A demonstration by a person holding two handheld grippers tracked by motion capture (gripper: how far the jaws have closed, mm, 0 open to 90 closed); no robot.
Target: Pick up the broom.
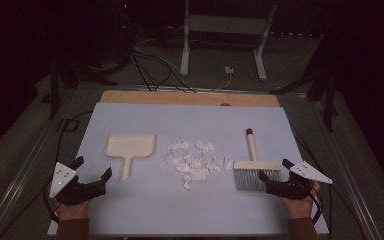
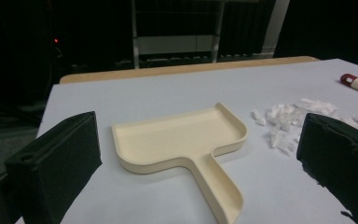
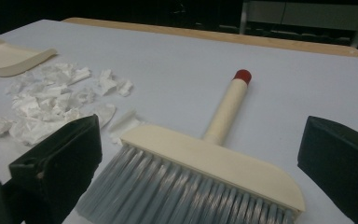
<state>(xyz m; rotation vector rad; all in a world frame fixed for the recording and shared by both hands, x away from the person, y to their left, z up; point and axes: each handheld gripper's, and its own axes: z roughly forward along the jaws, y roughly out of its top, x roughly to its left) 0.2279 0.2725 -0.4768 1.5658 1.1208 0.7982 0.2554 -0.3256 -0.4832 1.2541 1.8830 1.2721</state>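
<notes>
Dim, soft overhead light leaves the pale table sheet (image 1: 190,215) evenly lit with faint shadows, surroundings from nine through three o'clock fall black, and close jaws blur slightly.

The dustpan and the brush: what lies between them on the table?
A pile of torn white paper scraps lies between the dustpan and the brush, seen in the high view.
</notes>
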